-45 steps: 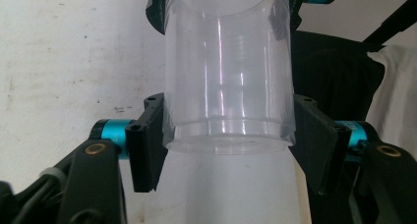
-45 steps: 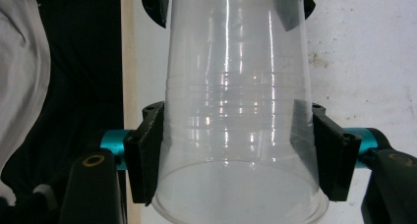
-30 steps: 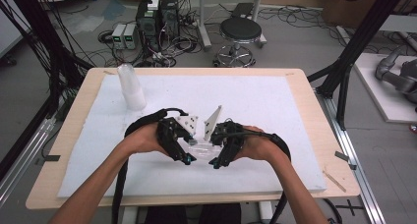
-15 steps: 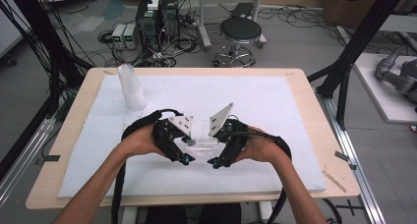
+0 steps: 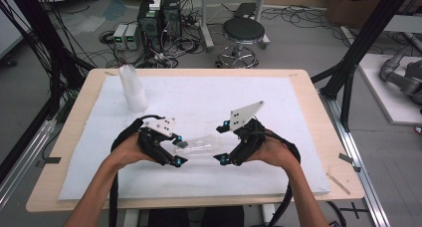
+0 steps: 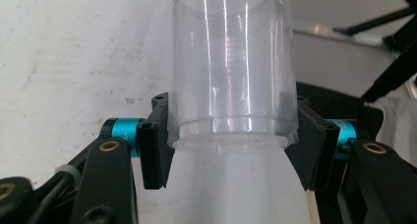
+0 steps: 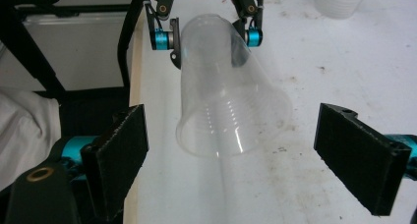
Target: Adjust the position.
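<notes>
Clear plastic cup (image 5: 199, 146): on its side above the white mat (image 5: 298, 102), held off the surface between both hands.
Left gripper (image 5: 179, 152): pads clamped on the cup's base end, one either side of the wall (image 6: 231, 86).
Right gripper (image 5: 221, 145): jaws have just swung wide apart; the cup's open mouth (image 7: 233, 128) sits between the pads, touching neither.
Cup stack (image 5: 132, 89): upright, far left of the mat, well apart from the hands.
</notes>
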{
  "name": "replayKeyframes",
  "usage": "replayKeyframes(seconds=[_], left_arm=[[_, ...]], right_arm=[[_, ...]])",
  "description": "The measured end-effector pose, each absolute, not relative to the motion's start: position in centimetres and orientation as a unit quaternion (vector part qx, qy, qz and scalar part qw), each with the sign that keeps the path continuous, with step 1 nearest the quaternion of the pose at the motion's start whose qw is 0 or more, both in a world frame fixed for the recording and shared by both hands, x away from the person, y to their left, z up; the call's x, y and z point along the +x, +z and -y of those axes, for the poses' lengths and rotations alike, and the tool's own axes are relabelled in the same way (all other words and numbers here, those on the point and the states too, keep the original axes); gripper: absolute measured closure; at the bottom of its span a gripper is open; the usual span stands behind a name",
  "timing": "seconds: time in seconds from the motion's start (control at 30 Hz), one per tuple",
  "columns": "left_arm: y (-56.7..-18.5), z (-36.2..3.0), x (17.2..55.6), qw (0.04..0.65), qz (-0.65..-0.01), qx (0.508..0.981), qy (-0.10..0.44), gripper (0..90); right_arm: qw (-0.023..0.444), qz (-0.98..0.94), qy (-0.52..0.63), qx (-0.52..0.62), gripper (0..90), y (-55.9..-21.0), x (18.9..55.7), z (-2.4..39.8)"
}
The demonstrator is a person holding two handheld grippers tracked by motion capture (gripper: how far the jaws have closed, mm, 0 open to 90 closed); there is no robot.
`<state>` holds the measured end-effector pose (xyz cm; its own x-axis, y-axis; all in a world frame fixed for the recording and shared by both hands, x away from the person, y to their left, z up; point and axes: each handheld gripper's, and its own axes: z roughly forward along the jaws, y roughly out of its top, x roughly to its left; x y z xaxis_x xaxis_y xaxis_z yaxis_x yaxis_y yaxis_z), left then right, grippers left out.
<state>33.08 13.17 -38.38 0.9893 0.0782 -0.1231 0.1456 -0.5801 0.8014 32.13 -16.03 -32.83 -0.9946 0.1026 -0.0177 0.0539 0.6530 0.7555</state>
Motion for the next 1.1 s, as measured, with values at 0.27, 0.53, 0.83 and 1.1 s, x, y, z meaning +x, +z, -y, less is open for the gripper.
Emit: replayKeyframes(seconds=[0.27, 0.53, 0.83, 1.1], left_arm=[[-38.6, -14.9, 32.8, 0.558, -0.068, 0.826, -0.028, 41.9], [-39.4, -15.4, 32.5, 0.612, -0.077, 0.787, -0.014, 41.9], [-39.7, -15.3, 32.3, 0.629, -0.077, 0.774, -0.006, 41.9], [-39.7, -14.8, 32.2, 0.631, -0.073, 0.773, -0.009, 41.9]], right_arm=[[0.031, -0.883, 0.466, 0.055, 12.9, -33.1, 32.2, 17.3], [0.026, -0.857, 0.509, 0.072, 13.0, -34.0, 32.1, 18.0], [0.023, -0.840, 0.535, 0.083, 13.0, -35.1, 32.0, 18.2], [0.014, -0.829, 0.552, 0.089, 13.0, -36.2, 32.1, 17.9]])
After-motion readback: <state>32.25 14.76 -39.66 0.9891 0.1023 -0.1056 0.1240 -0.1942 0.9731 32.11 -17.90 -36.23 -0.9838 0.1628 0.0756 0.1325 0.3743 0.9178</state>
